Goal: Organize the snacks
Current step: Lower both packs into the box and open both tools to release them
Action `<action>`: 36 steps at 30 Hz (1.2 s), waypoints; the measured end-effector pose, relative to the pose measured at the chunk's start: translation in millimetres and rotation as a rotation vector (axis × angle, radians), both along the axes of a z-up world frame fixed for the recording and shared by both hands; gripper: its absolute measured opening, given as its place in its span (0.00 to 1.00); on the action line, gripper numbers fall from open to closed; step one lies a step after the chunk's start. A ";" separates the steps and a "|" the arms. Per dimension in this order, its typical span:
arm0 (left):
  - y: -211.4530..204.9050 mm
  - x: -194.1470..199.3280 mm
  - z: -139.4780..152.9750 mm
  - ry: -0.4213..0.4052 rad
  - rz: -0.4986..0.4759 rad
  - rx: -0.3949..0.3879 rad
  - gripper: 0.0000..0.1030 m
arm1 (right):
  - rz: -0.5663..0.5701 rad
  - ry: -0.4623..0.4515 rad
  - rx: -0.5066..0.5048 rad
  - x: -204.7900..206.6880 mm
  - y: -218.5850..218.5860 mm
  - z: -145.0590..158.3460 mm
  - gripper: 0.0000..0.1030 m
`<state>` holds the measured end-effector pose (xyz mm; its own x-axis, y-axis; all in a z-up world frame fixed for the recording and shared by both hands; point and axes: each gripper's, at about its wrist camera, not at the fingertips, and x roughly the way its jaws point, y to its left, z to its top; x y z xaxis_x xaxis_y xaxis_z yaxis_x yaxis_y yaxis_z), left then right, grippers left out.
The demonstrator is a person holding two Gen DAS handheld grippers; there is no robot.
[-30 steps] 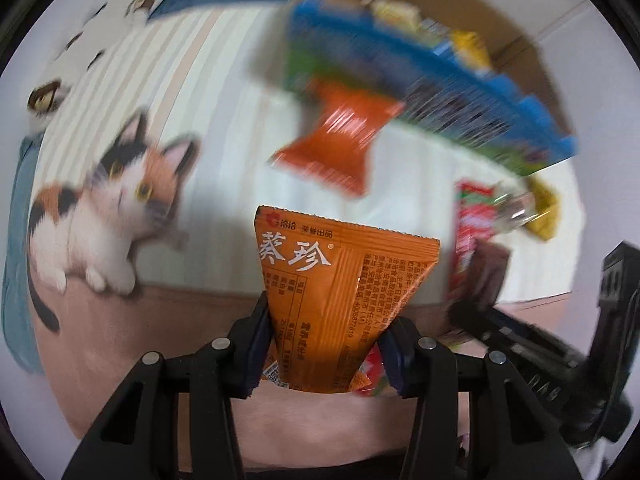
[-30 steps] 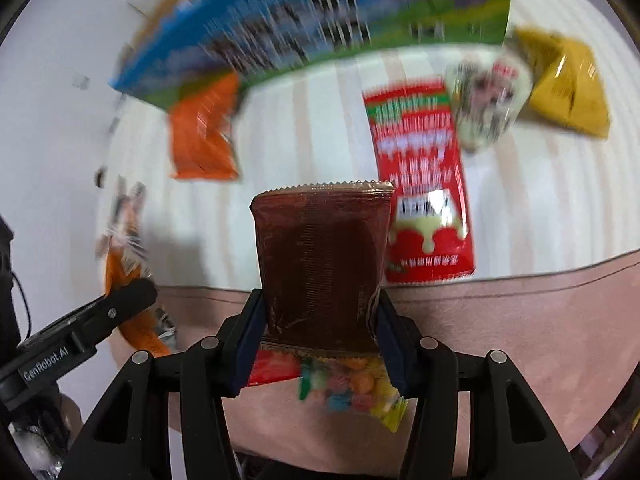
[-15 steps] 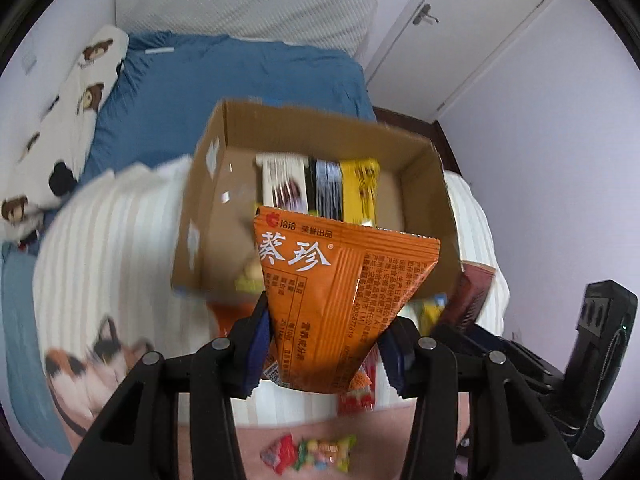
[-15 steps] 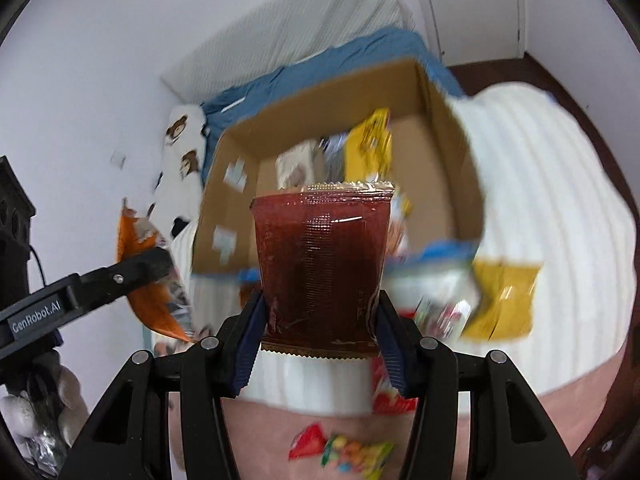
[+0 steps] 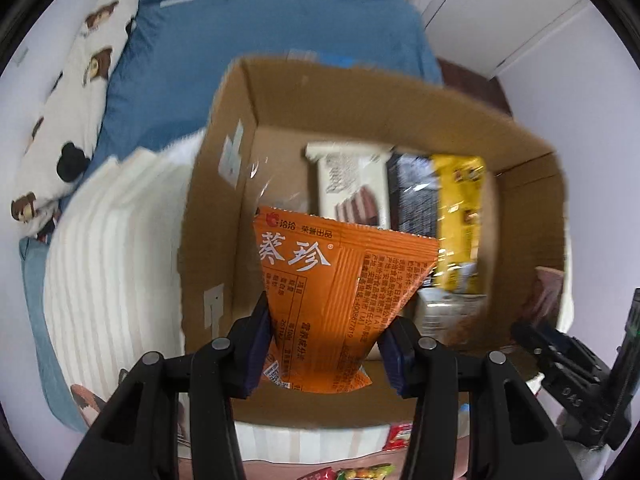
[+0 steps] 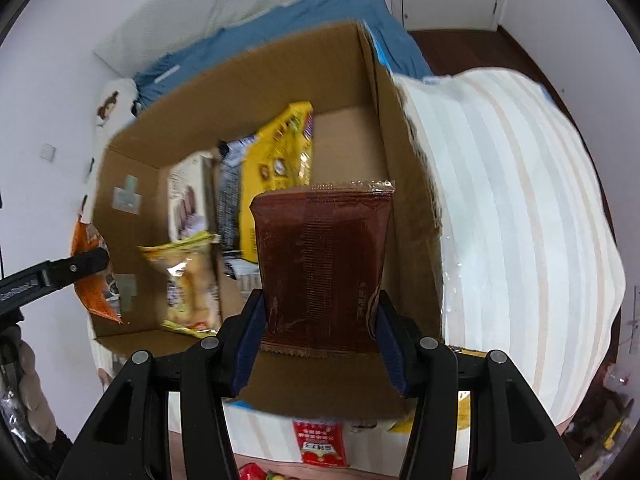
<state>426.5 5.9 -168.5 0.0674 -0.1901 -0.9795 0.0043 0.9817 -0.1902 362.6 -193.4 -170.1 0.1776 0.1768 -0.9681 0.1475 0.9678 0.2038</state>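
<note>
My left gripper [image 5: 324, 340] is shut on an orange snack packet [image 5: 340, 296] with white characters, held over the left half of an open cardboard box [image 5: 404, 108]. My right gripper [image 6: 318, 328] is shut on a dark brown packet [image 6: 320, 260], held over the right half of the same box [image 6: 384, 128]. Inside the box stand a white packet [image 5: 352, 184], a dark packet [image 5: 412, 196] and a yellow packet [image 5: 460, 216]. The right wrist view also shows a pale yellow packet [image 6: 188, 280] leaning in the box, and the left gripper [image 6: 60, 272] with its orange packet [image 6: 90, 276].
The box sits on a white striped blanket [image 6: 512, 208] spread on a bed with a blue sheet [image 5: 248, 40]. A bear-print pillow [image 5: 68, 108] lies at the left. Below the box lie a red packet [image 6: 322, 446] and a bag of coloured candies [image 5: 360, 472]. A door [image 5: 500, 12] is behind.
Both grippers have carried their packets from above the loose snacks on the blanket to over the open box. The box interior now fills both views. Both grips are unchanged.
</note>
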 end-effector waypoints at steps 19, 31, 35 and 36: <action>13.6 -9.5 -21.0 0.037 0.022 0.052 0.90 | 0.042 0.092 -0.048 9.6 23.0 -20.6 0.92; 10.3 -41.4 20.9 -0.071 0.016 0.040 0.90 | 0.037 0.028 -0.035 -13.3 25.6 9.2 0.93; 5.2 -60.8 39.9 -0.141 0.013 0.044 0.90 | 0.036 -0.030 -0.042 -25.7 27.8 27.0 0.93; 5.1 -66.2 44.6 -0.161 0.016 0.041 0.90 | 0.034 -0.053 -0.044 -30.5 28.2 33.3 0.93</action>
